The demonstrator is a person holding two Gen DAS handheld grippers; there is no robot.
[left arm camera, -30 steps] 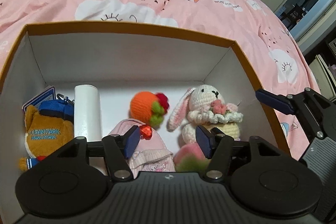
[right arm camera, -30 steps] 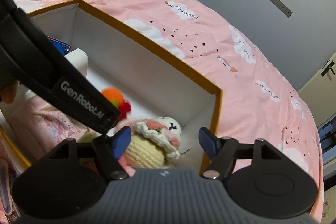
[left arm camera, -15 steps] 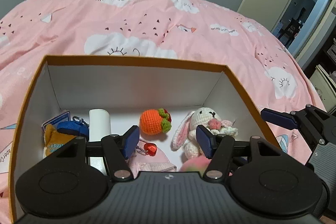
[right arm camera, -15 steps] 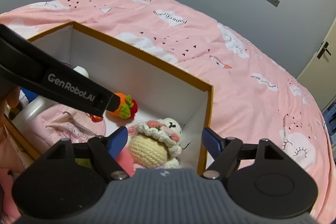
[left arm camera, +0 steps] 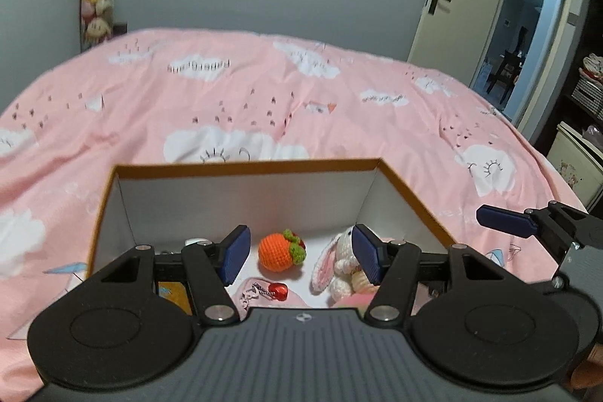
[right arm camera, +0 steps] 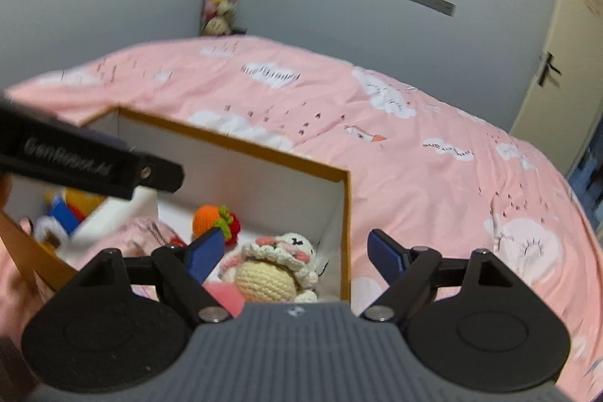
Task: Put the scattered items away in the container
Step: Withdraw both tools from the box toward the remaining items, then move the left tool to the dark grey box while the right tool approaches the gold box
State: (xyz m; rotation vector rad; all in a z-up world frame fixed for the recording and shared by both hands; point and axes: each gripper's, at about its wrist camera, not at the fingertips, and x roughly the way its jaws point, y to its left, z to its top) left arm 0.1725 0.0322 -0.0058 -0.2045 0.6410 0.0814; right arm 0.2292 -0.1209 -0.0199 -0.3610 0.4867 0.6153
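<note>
Above the white cardboard box with the orange rim [left arm camera: 245, 168], the left gripper [left arm camera: 299, 259] hangs with fingers apart and empty, while the right gripper [right arm camera: 294, 257], just beside the box, spreads its jaws, gripping nothing. Inside lie the orange crocheted fruit [left arm camera: 280, 253] and white crocheted rabbit [right arm camera: 280, 260]; best lift clear without clipping the rim

hidden: rabbit toy [left arm camera: 341, 268] half behind the left gripper's [left arm camera: 300, 257] right finger; pink pouch [left arm camera: 264, 300] near end under its body | cut off: right gripper [left arm camera: 501, 221] at right edge | blurred: label on left gripper arm [right arm camera: 68, 157]; white tube [right arm camera: 113, 217]
</note>
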